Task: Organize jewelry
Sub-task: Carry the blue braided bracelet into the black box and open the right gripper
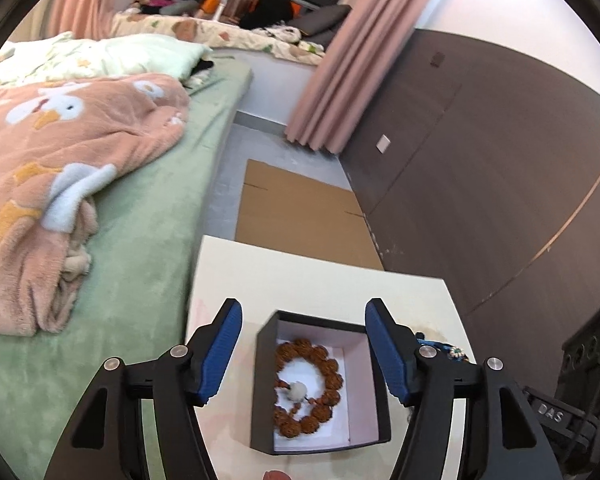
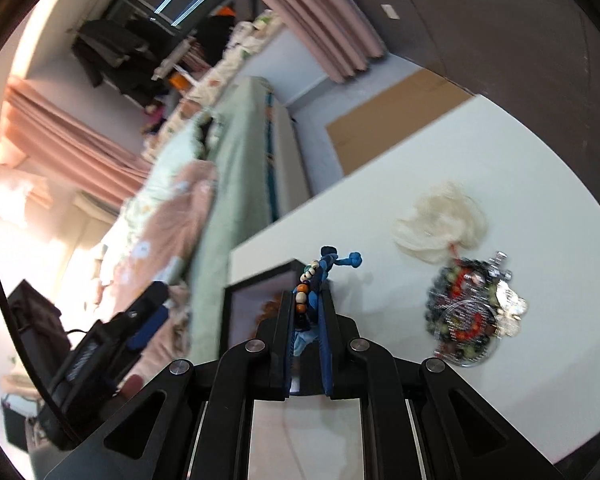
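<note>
A black box [image 1: 320,384] with a white lining stands on the white table [image 1: 320,284]. A brown bead bracelet [image 1: 310,388] with a white tassel knot lies in it. My left gripper [image 1: 304,354] is open, its blue pads [image 1: 220,354] on either side of the box. My right gripper [image 2: 308,312] is shut on a blue corded bead bracelet [image 2: 316,276], held just above the right rim of the box [image 2: 252,304]. That bracelet also shows in the left wrist view [image 1: 452,350] behind the right finger.
A pile of beaded and silver jewelry [image 2: 472,312] with a cream tassel [image 2: 440,220] lies on the table [image 2: 480,160] right of the box. A bed with green sheet [image 1: 140,220] and pink blanket [image 1: 60,168] is left. Flat cardboard [image 1: 300,216] lies on the floor beyond.
</note>
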Tool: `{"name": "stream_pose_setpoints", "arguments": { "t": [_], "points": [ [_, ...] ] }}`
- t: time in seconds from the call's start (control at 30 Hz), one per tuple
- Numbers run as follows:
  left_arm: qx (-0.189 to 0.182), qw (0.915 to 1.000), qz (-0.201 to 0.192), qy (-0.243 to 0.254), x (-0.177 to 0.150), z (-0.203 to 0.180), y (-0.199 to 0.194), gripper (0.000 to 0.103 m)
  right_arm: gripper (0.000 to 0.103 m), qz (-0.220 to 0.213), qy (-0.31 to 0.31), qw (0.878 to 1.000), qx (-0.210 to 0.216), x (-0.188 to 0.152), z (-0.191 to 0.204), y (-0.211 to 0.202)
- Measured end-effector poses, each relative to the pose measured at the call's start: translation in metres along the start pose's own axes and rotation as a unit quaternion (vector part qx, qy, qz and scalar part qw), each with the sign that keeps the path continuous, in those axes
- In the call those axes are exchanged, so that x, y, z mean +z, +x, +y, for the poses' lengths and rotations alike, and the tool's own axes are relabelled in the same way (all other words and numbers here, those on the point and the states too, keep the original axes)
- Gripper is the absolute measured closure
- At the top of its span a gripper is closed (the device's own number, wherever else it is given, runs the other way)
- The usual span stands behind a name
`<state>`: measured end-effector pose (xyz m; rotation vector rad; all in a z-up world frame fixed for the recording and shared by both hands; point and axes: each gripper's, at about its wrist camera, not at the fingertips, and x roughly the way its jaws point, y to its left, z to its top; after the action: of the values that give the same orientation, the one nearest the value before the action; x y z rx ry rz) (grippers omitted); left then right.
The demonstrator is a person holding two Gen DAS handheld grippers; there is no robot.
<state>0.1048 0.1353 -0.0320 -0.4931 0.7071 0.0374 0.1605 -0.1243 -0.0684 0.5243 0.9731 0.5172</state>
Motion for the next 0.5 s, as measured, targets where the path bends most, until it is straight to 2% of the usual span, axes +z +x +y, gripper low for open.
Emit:
{"name": "stream_pose_setpoints", "arguments": {
  "t": [0.17,0.3,0.37,0.4,0.43,0.5],
  "points": [
    [-0.008,0.9995,-0.011,-0.027,0.004,0.013,-0.007,0.038,0.091,0.007,-0.028,0.998,0.049,-0.006,0.020,0.005],
    [-0.017,0.9993,-0.016,-0.030,0.004,0.016,-0.013,0.038,0.089,0.013,-0.050,0.996,0.078,-0.011,0.036,0.013],
    [-0.013,0.9994,-0.016,-0.027,0.003,0.015,-0.014,0.038,0.075,0.031,-0.059,0.995,0.075,-0.013,0.043,0.022],
    [-0.010,0.9996,-0.015,-0.024,0.001,0.013,-0.014,0.038,0.051,0.044,-0.061,0.995,0.067,-0.013,0.045,0.028],
    [-0.009,0.9997,-0.012,-0.020,0.000,0.012,-0.013,0.038,0.034,0.055,-0.062,0.995,0.056,-0.014,0.044,0.031],
    [-0.012,0.9999,-0.003,-0.007,-0.004,0.007,-0.012,0.038,0.026,0.041,-0.052,0.997,0.037,-0.014,0.037,0.025]
  ]
}}
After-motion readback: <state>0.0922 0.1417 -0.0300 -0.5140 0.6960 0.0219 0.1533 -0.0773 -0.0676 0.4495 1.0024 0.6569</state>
